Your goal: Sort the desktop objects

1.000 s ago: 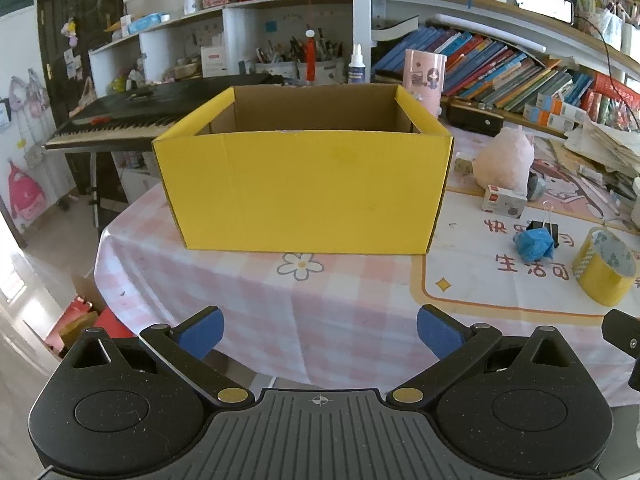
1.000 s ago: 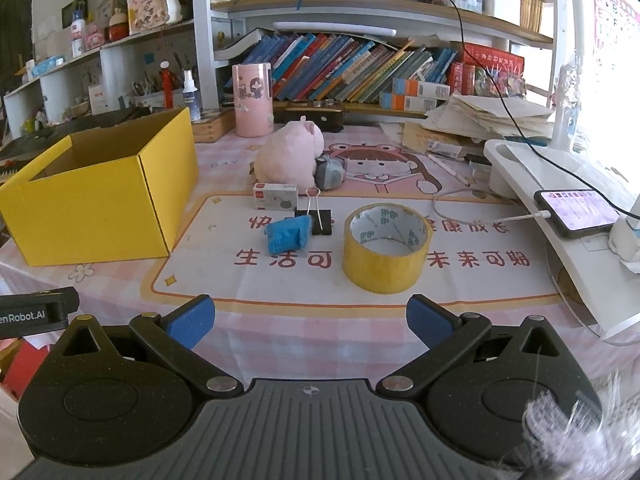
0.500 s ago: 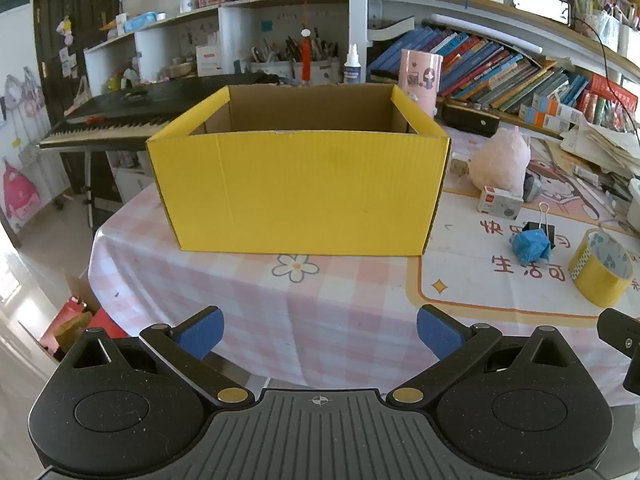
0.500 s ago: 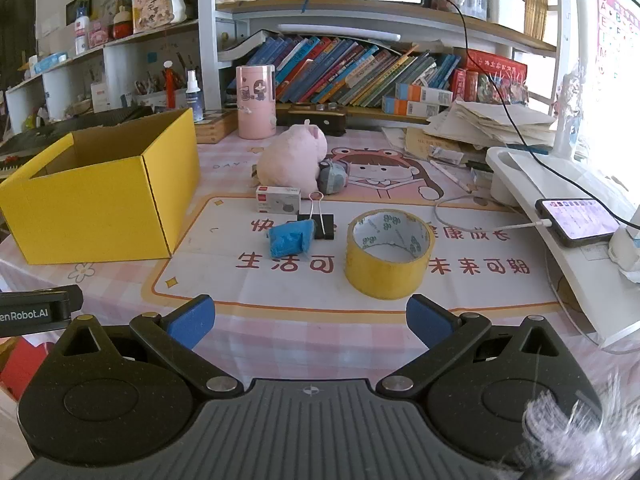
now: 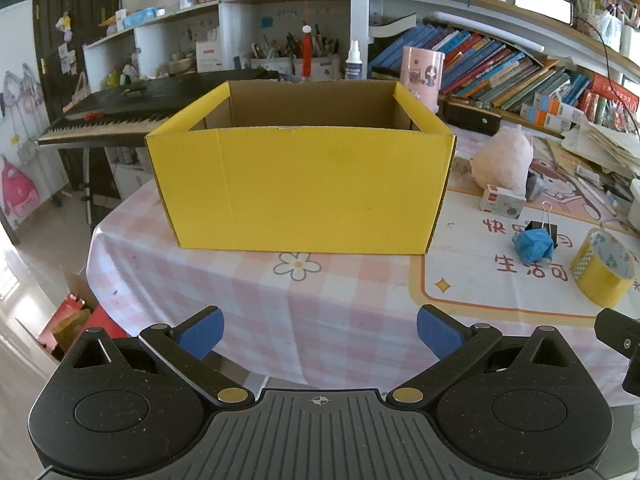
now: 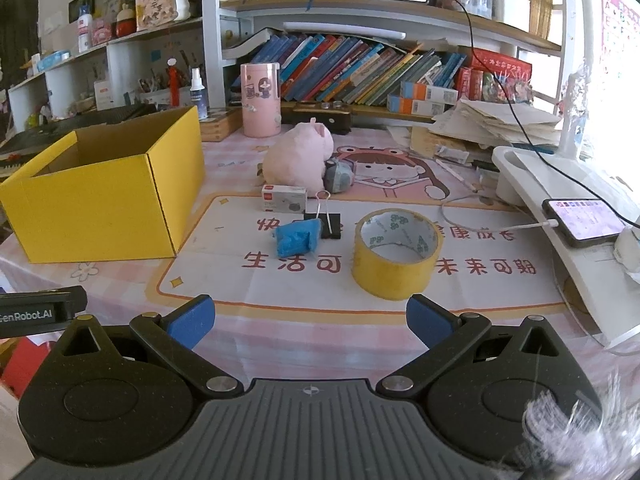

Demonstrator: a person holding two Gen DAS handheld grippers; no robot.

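An open yellow cardboard box (image 5: 300, 188) stands on the pink checked tablecloth; it also shows at the left of the right wrist view (image 6: 104, 204), and what shows of its inside looks empty. To its right lie a yellow tape roll (image 6: 396, 254), a crumpled blue wad (image 6: 298, 236), a black binder clip (image 6: 326, 224), a small white box (image 6: 284, 199) and a pink plush pig (image 6: 298, 158). My left gripper (image 5: 320, 332) is open and empty, facing the box from the table's near edge. My right gripper (image 6: 308, 320) is open and empty, just short of the tape roll.
A pink cylinder (image 6: 261, 105) and a spray bottle (image 6: 197, 88) stand behind the box. A white stand (image 6: 568, 216) with a charging phone (image 6: 582, 222) is at the right. Paper stacks (image 6: 496, 124) and book shelves line the back. A keyboard (image 5: 120, 112) sits beyond the table's left edge.
Both grippers have drawn back and risen slightly, so the box and desk objects sit a little farther off. Nothing on the table moved.
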